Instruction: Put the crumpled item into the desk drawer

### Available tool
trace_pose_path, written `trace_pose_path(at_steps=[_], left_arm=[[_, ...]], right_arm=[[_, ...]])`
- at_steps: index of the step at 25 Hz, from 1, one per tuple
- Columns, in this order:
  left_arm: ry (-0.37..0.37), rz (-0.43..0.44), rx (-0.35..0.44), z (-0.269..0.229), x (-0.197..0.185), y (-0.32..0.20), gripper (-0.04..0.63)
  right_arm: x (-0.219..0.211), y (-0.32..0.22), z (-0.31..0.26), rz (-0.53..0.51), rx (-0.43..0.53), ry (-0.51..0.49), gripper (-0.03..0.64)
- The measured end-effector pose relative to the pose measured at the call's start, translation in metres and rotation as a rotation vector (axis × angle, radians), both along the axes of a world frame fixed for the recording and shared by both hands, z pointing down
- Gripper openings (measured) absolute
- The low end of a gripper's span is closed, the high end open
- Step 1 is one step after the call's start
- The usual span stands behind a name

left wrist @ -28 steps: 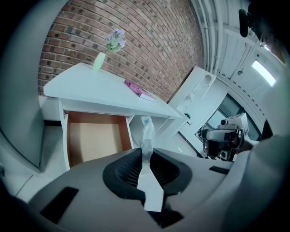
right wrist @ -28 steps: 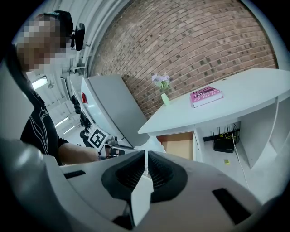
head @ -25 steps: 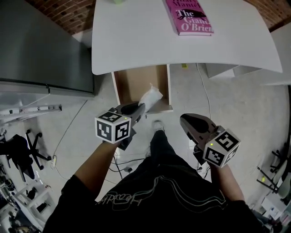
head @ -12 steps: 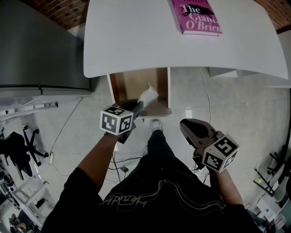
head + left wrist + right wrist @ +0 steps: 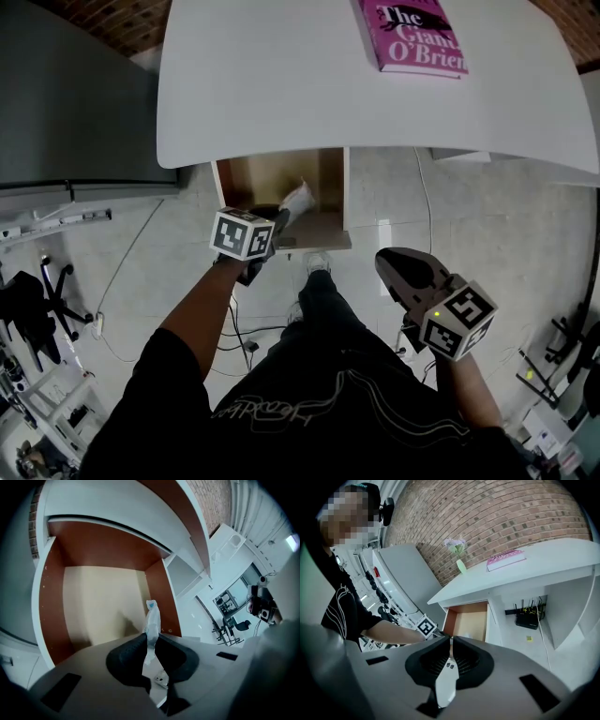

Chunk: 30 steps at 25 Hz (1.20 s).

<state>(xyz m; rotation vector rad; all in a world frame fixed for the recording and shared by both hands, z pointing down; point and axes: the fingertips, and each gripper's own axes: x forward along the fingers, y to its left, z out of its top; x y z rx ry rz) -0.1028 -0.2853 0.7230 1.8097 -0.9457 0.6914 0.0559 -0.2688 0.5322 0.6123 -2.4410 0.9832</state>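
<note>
Crumpled white item (image 5: pixel 296 199), perhaps paper, pinched in the left tool (image 5: pixel 280 219), has advanced over the open drawer (image 5: pixel 345 192) under the counter (image 5: pixel 281 75), ready for release; right tool (image 5: pixel 382 260) pressed together, idle.

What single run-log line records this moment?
left tongs: shut on crumpled white item, above open desk drawer | right tongs: shut, empty, clear of drawer

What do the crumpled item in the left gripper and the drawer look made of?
Crumpled item: probably thin white paper or tissue; matte, creased, twisted into a strip pinched between the left gripper's jaws.
Drawer: likely laminated board; smooth reddish-brown side walls, pale beige matte floor, white edges.
</note>
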Motion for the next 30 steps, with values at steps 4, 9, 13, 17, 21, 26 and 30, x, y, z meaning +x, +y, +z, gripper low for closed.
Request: trace_pose_path(at_steps=[4,9,13,17,21,26,30], left_arm=[[-0.009,0.011,-0.044,0.024,-0.003,-0.004,0.066],[-0.016,0.01,-0.093,0.047,-0.005,-0.007,0.066],[-0.053,0.028,-0.109,0.06,-0.009,-0.009,0.066],[-0.058,0.004,-0.13,0.07,-0.013,-0.011,0.066],[-0.052,-0.065,-0.167,0.081,-0.021,-0.013,0.091],[-0.037,-0.153,-0.164,0.081,-0.026,-0.02,0.224],[-0.039,-0.183,-0.117,0.064,-0.026,-0.027,0.307]], right_arm=[[0.001,0.0,0.012,-0.001,-0.015,0.006,0.051],[0.004,0.0,0.027,0.003,-0.025,0.014,0.051],[0.008,-0.002,0.032,0.014,-0.016,0.016,0.051],[0.012,-0.003,0.035,0.021,-0.01,0.02,0.051],[0.012,-0.006,0.037,0.024,-0.003,0.02,0.051],[0.008,-0.008,0.036,0.024,-0.01,0.017,0.051],[0.003,-0.01,0.028,0.026,-0.009,-0.001,0.051]])
